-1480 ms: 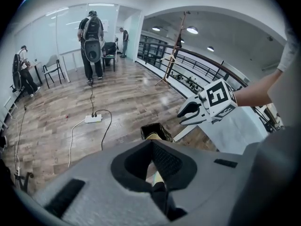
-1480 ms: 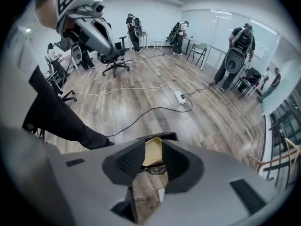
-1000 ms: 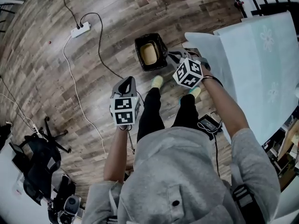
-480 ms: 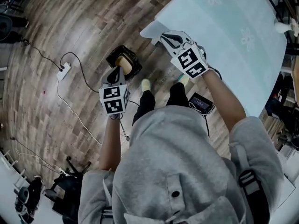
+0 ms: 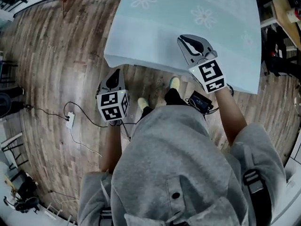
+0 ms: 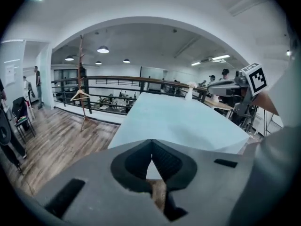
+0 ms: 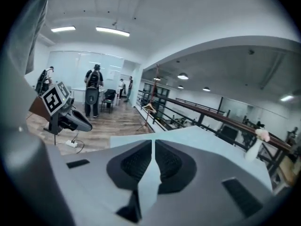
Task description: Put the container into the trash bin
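Observation:
Neither the trash bin nor any container is in view. In the head view my left gripper [image 5: 115, 72] hangs over the wood floor just short of the table's near edge, shut and empty. My right gripper [image 5: 184, 39] is over the table's pale blue cloth [image 5: 155, 22], its jaws together with nothing between them. In the left gripper view the jaws [image 6: 151, 142] meet at the tip and point at the table [image 6: 178, 121]. The right gripper view shows its jaws [image 7: 153, 141] with only a hairline slit, above the cloth [image 7: 211, 145].
A white spray bottle [image 7: 256, 147] stands at the table's far side, near a railing [image 6: 122, 81]. On the floor lie a power strip [image 5: 70, 120] with cables and a black device [image 5: 201, 101] by the person's feet. A hanger stand [image 6: 81, 95] and people are farther off.
The person has turned from the floor with the dark bin to the table; the bin has left the view. Both grippers have risen, the right one now over the cloth.

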The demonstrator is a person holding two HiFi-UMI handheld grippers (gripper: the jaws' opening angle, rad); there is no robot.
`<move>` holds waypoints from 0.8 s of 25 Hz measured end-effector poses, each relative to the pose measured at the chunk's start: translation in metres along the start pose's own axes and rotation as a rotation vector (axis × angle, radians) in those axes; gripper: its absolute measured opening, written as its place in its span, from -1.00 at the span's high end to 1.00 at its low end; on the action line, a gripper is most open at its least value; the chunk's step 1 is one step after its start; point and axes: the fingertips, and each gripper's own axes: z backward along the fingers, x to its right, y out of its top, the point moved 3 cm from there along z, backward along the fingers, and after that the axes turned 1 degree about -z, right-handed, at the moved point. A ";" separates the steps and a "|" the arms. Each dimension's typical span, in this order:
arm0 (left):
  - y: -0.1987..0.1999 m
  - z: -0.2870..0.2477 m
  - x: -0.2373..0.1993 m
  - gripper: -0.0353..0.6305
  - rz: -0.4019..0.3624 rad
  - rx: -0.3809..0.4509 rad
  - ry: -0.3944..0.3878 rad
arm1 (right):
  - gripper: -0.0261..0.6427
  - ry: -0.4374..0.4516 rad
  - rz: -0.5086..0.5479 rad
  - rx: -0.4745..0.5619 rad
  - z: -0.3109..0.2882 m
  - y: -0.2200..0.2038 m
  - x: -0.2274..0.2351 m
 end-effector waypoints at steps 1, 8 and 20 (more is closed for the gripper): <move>0.013 -0.010 0.015 0.83 -0.018 0.008 -0.023 | 0.80 -0.047 -0.025 0.000 0.015 -0.008 0.022; 0.073 -0.077 0.106 0.83 -0.118 0.041 -0.156 | 0.80 -0.287 -0.259 0.025 0.096 -0.074 0.130; 0.106 -0.139 0.200 0.83 -0.230 0.019 -0.254 | 0.80 -0.424 -0.417 0.071 0.162 -0.137 0.204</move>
